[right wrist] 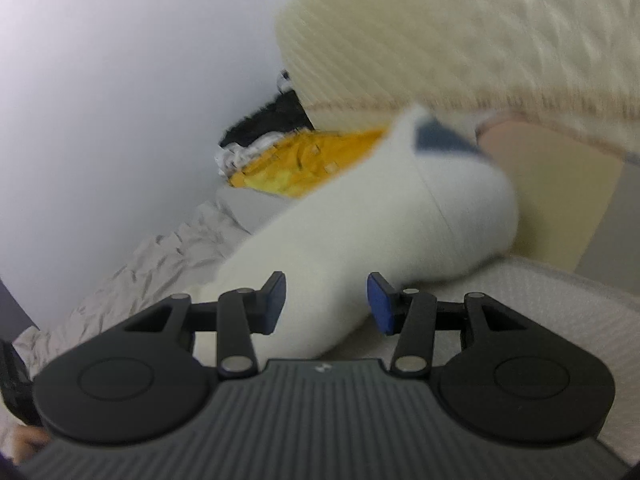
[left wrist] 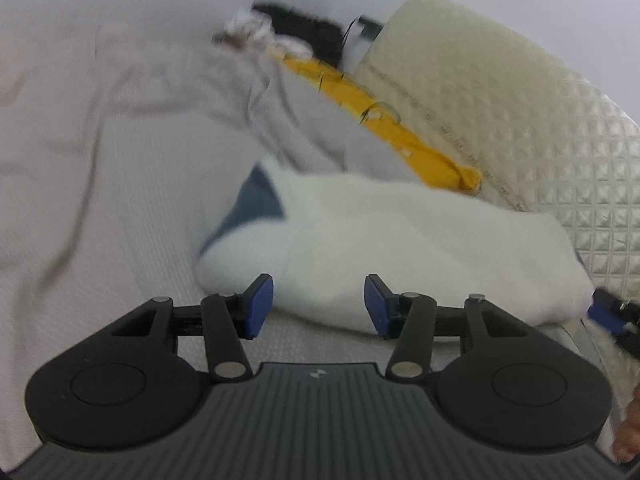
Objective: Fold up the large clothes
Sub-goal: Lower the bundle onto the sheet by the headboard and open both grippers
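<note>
Left tool [left wrist: 319,306] and right tool [right wrist: 326,304] released above folded white garment [left wrist: 400,232].

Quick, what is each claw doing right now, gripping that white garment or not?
Left claw: open, holding nothing; the white garment lies just beyond its pads.
Right claw: open, holding nothing; the garment lies loose between its pads.

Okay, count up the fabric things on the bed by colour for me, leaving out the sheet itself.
White with a blue patch: 1, folded garment
Yellow: 1, yellow garment
Black: 1, black item
Cream: 1, quilted cover
Total: 4
</note>
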The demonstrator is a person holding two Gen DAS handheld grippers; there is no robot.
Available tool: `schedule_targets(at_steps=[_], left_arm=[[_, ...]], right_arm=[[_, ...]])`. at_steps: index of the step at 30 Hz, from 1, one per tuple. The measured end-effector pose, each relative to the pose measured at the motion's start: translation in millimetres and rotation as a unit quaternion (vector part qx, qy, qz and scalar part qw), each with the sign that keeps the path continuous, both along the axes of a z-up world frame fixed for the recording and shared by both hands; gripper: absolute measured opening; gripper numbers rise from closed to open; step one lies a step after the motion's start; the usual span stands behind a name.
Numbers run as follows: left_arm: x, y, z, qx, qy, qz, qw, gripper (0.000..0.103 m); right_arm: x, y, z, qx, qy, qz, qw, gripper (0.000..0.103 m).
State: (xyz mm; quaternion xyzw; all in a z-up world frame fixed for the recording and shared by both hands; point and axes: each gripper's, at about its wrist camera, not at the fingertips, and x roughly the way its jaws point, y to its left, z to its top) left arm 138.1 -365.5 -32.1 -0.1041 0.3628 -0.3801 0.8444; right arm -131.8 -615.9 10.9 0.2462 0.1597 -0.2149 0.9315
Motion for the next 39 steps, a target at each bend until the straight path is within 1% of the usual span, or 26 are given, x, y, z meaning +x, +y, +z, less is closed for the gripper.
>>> schedule_targets(at_steps=[3,6,8,11,12,14,19,25,29,33,39], left_arm=[[-21.6,10.4,35.4,0.000,-0.035,-0.004,0.9994,0.056],[-41.9,21.6,65.8,-0.002,-0.056,-0.008,0.9984,0.056],[-59.4,29.4,85.5,-0.001,-0.079,-0.012,0.9968,0.056],[-87.9,36.8,111.0,0.019,-0.123,-0.011,0.9921,0.057],[-96.5,40.4,117.4,0.021,-0.132,-0.014,0.9910,0.056],[-109.9,48.0,125.6,0.017,-0.135,-0.020,0.9906,0.057],[-139.2,66.3,134.0,0.011,-0.145,-0.027,0.9890,0.057],[-166.4,75.2,133.8,0.020,-0.169,-0.033,0.9848,0.057],[-173.8,79.7,130.6,0.010,-0.161,-0.042,0.9860,0.057],[-178.1,82.0,126.9,0.011,-0.162,-0.041,0.9858,0.057],[-175.7,84.0,122.0,0.009,-0.153,-0.041,0.9874,0.059]], right_arm=[[-8.6,20.4,29.3,-0.037,-0.010,0.009,0.999,0.049],[-19.5,43.0,58.0,-0.066,-0.025,0.020,0.997,0.049],[-27.9,61.0,74.7,-0.089,-0.031,0.027,0.995,0.049],[-39.0,85.7,93.4,-0.110,-0.034,0.037,0.993,0.049],[-43.4,92.6,97.7,-0.113,-0.033,0.038,0.992,0.049],[-49.2,105.3,103.8,-0.116,-0.032,0.040,0.992,0.049],[-62.7,133.2,104.9,-0.118,-0.024,0.049,0.992,0.049],[-73.3,154.8,95.7,-0.119,-0.011,0.048,0.992,0.049],[-77.4,162.5,87.4,-0.118,0.000,0.044,0.992,0.049],[-81.7,163.5,75.6,-0.099,0.008,0.039,0.994,0.049],[-80.5,169.0,60.4,-0.104,0.035,0.039,0.993,0.049]])
